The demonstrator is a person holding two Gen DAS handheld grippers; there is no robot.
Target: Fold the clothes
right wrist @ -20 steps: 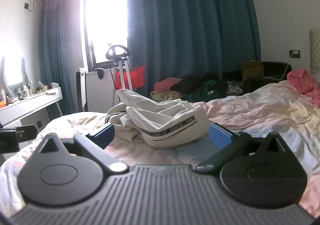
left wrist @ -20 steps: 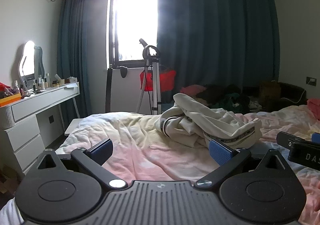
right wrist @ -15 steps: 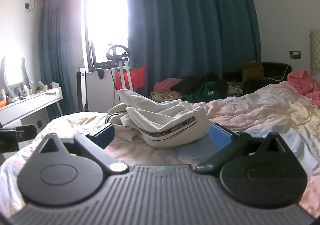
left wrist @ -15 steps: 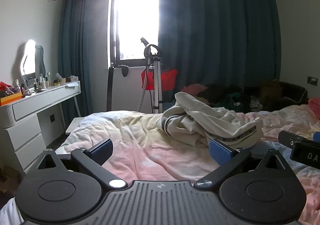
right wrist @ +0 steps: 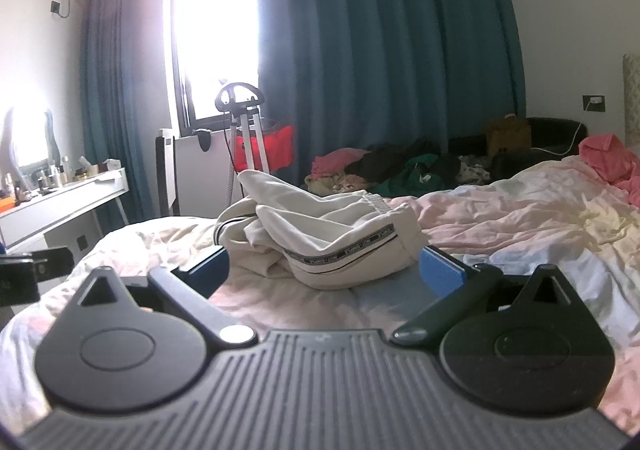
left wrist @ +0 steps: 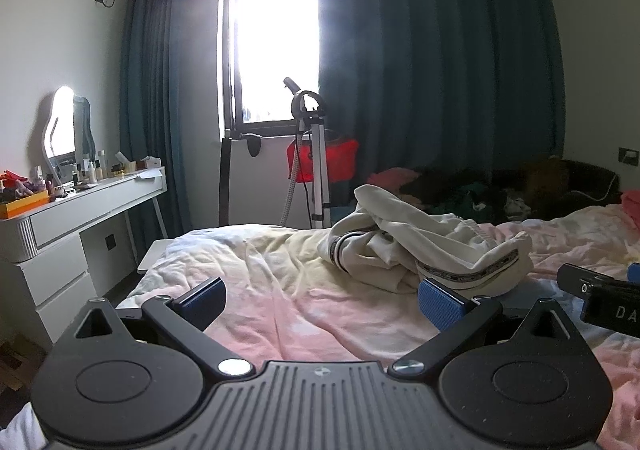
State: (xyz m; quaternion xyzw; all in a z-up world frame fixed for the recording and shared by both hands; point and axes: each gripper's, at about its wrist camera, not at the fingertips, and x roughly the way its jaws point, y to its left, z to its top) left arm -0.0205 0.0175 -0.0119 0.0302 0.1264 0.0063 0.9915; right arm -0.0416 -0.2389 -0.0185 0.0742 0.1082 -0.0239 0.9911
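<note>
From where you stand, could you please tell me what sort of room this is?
It looks like a home bedroom: a bed with rumpled bedding, a dressing table with a lit mirror and bottles, and curtains beside a window.

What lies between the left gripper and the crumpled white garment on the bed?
Only rumpled pink-and-cream bedding separates the open left gripper from the white garment, seen in the left wrist view.

One cream garment (right wrist: pixel 332 238), two tools, perhaps one bed (left wrist: pixel 280 270).
</note>
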